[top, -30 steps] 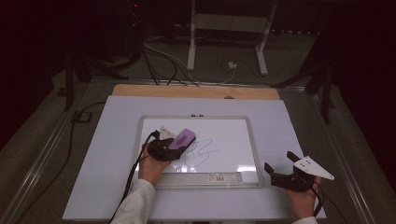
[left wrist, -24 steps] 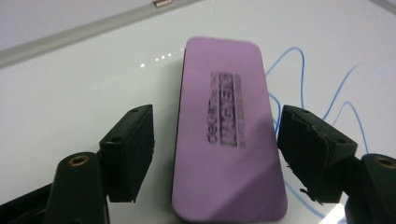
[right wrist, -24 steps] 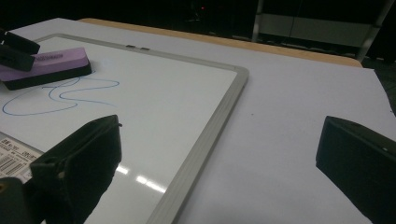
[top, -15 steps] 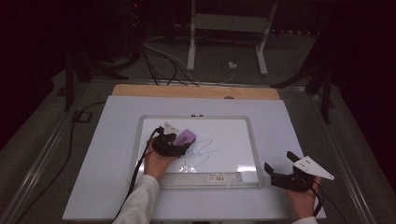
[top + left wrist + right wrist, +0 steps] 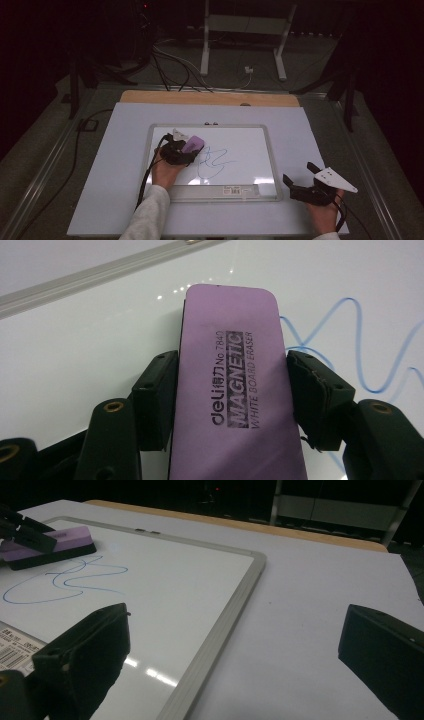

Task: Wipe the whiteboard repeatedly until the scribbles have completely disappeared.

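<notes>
The left gripper (image 5: 232, 390), jaws just closing, clamps a smooth, round-cornered purple eraser (image 5: 232, 385) on the glossy whiteboard (image 5: 250, 145); the right gripper (image 5: 300, 187) gapes empty.

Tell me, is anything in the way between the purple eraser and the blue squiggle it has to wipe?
No, nothing visible is. The left claw holds the purple eraser flat on the whiteboard, and the blue squiggle lies right beside it. The stretch of board between them is bare white.

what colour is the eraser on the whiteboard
Purple top with black print, over a black base. The eraser shows best in the left gripper view.
</notes>
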